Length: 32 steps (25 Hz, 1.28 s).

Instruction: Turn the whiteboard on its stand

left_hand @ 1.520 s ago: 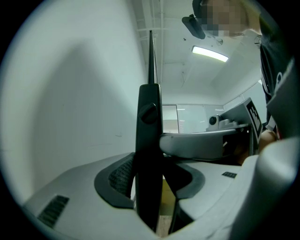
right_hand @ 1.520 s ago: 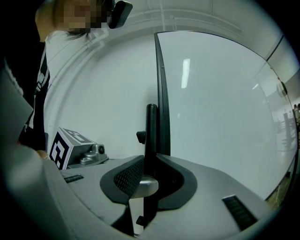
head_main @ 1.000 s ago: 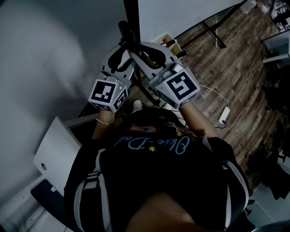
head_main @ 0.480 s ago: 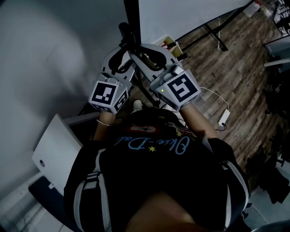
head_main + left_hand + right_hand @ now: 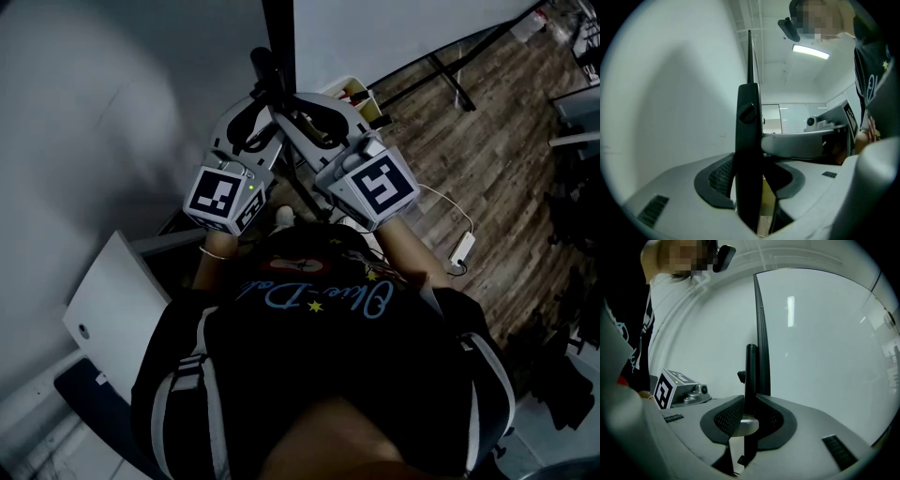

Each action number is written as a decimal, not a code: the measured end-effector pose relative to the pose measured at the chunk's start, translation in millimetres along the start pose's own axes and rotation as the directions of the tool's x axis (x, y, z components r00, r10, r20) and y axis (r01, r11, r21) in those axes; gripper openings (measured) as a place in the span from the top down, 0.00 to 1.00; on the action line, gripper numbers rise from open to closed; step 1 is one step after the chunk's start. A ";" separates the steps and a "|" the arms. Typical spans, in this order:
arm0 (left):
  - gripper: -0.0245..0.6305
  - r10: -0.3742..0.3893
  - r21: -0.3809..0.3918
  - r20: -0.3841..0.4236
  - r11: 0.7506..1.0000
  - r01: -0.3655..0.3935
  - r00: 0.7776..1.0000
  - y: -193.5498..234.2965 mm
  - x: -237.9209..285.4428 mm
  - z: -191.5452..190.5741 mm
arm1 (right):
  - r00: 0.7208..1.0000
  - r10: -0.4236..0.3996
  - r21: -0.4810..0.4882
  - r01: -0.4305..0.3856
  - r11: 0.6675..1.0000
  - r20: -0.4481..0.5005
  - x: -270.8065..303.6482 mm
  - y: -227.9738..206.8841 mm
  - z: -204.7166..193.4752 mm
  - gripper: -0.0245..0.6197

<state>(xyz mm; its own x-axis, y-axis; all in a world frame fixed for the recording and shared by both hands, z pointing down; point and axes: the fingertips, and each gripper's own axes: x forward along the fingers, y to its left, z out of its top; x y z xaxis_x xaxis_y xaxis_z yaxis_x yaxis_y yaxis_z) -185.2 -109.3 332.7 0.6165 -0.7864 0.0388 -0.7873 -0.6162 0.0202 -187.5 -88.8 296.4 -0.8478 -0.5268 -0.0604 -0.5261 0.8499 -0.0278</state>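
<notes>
Clamping the whiteboard frame, left hand-held gripper and right hand-held gripper; box just behind

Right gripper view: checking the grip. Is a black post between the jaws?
Yes, the black post stands upright inside the right gripper, between its pads.

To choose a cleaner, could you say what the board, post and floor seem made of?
The board looks glossy white, perhaps melamine or coated steel: it reflects a light strip. The post is smooth black, probably painted metal. The floor shows grained planks, wood or laminate.
</notes>
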 end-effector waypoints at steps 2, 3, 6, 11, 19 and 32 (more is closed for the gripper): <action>0.67 -0.006 0.002 0.000 1.000 0.006 1.000 -0.1 -0.1 0.1 | 1.000 0.010 0.002 -0.010 1.000 0.002 -0.1 0.0 -0.2 0.82; 0.67 -0.008 0.004 0.000 1.000 0.008 1.000 -0.6 -0.2 0.7 | 1.000 0.015 0.007 -0.015 1.000 0.005 -0.4 0.1 0.1 0.82; 0.67 -0.011 0.009 -0.003 1.000 0.011 1.000 -0.8 -1.2 0.8 | 0.999 0.037 0.025 -0.037 0.999 0.007 -1.3 0.5 -0.2 0.82; 0.67 -0.014 0.017 -0.011 1.000 0.015 1.000 -0.6 -1.1 0.4 | 0.998 0.063 0.022 -0.063 0.998 -0.003 -1.1 0.4 -1.2 0.82; 0.67 0.001 0.035 -0.030 0.999 0.000 1.000 -2.9 -1.2 -0.4 | 0.997 0.081 0.033 -0.080 0.996 -0.002 -3.8 0.3 -1.8 0.82; 0.67 0.059 0.017 -0.035 0.998 -0.058 0.998 -2.7 -16.3 -2.3 | 0.993 0.118 0.044 -0.118 0.992 -0.007 -5.9 4.9 -3.9 0.82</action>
<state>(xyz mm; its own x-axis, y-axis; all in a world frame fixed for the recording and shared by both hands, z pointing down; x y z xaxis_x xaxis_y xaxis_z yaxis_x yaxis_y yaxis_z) -193.1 -94.7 334.4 0.5683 -0.8195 0.0746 -0.8218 -0.5698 0.0005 -185.4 -81.5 300.5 -0.9044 -0.4230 -0.0567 -0.4194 0.9055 -0.0643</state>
